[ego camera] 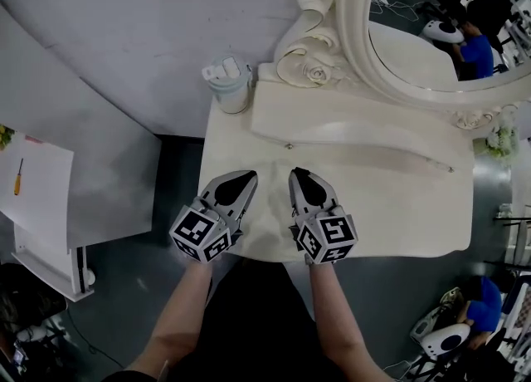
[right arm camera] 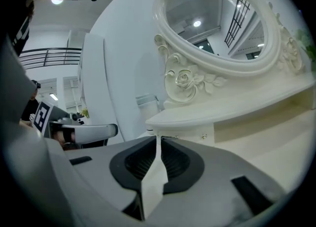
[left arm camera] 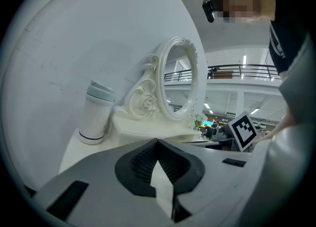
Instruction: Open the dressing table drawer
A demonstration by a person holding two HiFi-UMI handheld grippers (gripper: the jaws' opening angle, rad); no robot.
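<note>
**Hand-held grippers short of the shut drawer**

Found the left hand-held gripper (ego camera: 248, 176) and the right hand-held gripper (ego camera: 296, 172) side by side over the near edge of the cream tabletop (ego camera: 398, 222), marker cubes nearest the body, tips aimed at the back of the dressing table. Read the left jaws as closed tip to tip, with nothing gripped. Read the right jaws as barely parted, a thin slit running to the tips, likewise empty. Noted bare tabletop between both tips and the raised shelf (ego camera: 348, 127) farther back. Made out the drawer (right arm camera: 192, 131) under that shelf, pushed in and apart from either gripper, with a small round knob (right arm camera: 204, 135) on its front. Could not tell whether that front was one drawer or several. Placed a white tumbler (ego camera: 229, 83) with a pale lid upright at the tabletop's back left corner, just beside the shelf. Behind the shelf, picked out an oval mirror (ego camera: 440, 40) in a carved cream frame, against a grey wall (ego camera: 149, 31).
</note>
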